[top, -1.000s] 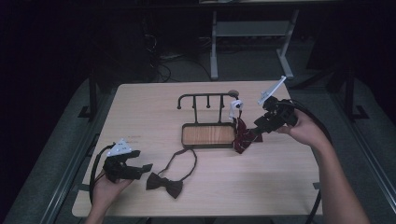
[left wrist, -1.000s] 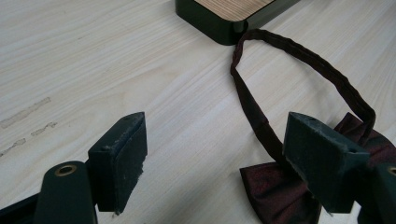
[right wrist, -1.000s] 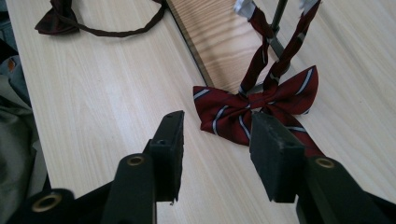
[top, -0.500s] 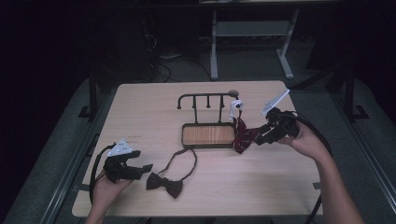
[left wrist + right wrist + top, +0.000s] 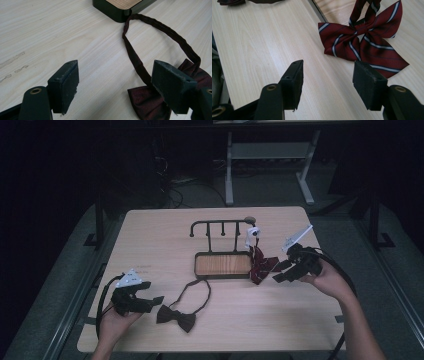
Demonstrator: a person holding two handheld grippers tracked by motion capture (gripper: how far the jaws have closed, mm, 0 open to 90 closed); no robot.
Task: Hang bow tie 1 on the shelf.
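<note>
Dim room, pale wooden table (image 5: 150,235)

Dark surroundings — grey floor (image 5: 65,270) at the sides, a white-legged metal frame (image 5: 270,155) behind, cables (image 5: 175,190) lying on the floor beyond the far edge.

Pale matt wood-grain counter (image 5: 50,37); between the fingers (image 5: 369,85), a striped cloth bow tie (image 5: 367,42); dark plain cloth bow tie (image 5: 150,100); glossy black-rimmed wooden stand base (image 5: 120,7).

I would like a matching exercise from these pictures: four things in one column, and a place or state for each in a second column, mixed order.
Things:
1. striped bow tie
2. plain dark bow tie
3. rack
4. left gripper

Places or states:
A. lies flat on the table, near the left gripper
B. stands in the middle of the table
C. open, holding nothing
D. hangs from the rack's right end

Pairs: 1-D, 2-A, 3-B, 4-C
</note>
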